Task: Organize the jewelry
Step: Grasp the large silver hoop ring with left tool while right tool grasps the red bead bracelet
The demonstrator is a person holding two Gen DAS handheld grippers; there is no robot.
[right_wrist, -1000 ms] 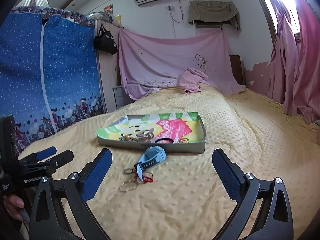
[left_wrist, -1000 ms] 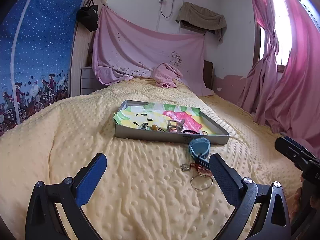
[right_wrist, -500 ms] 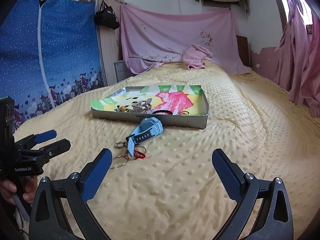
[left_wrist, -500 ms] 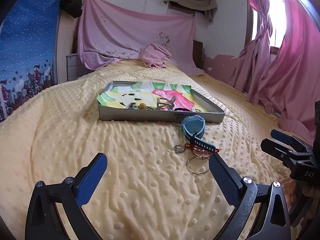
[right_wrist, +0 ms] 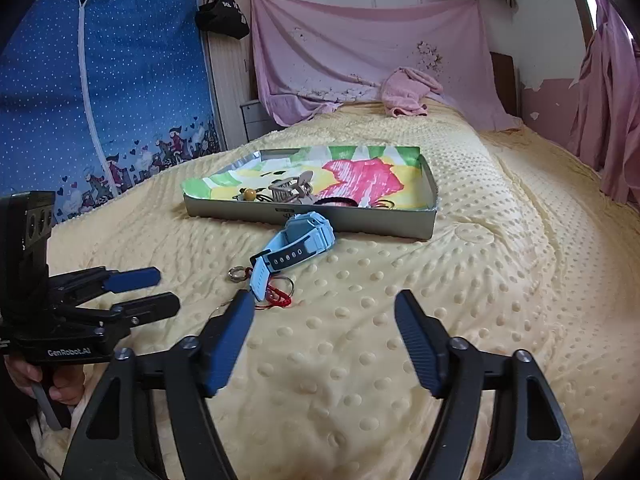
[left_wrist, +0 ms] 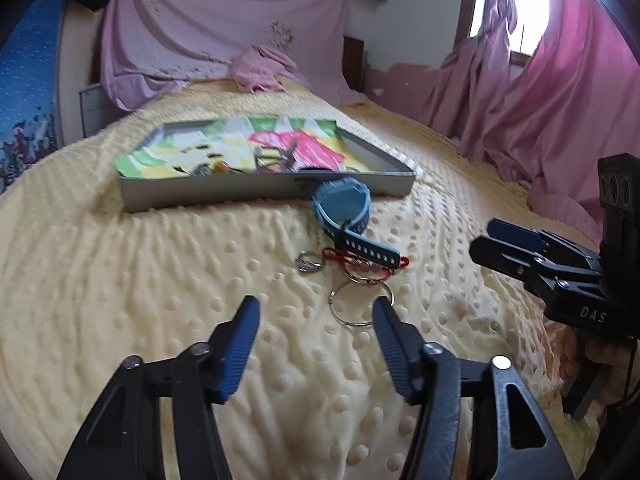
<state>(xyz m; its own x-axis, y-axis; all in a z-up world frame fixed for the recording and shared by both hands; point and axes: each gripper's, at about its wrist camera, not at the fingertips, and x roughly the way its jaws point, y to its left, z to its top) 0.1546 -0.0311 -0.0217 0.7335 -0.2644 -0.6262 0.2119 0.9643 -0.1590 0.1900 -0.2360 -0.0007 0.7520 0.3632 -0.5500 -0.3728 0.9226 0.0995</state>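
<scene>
Left view: your left tool (left_wrist: pixel 316 308) has just been closing, jaws half apart and empty over the nubby yellow bed (left_wrist: pixel 120 280); thin wire ring (left_wrist: pixel 360 304) just ahead. Right view: right tool (right_wrist: pixel 324 304) likewise narrowing, empty; rubbery blue watch (right_wrist: pixel 298 246) touches the metal tray (right_wrist: pixel 360 220).

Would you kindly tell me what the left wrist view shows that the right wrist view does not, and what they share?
Only the left wrist view shows the bright window behind the pink curtains and the right gripper seen from the side. Only the right wrist view shows the blue dotted fabric wardrobe, the black hanging bag and the left gripper with a hand beneath it. Both show the light blue plastic watch, the small silver ring, the red cord bracelet and the grey tray with a colourful paper lining on the yellow dotted bedspread.
</scene>
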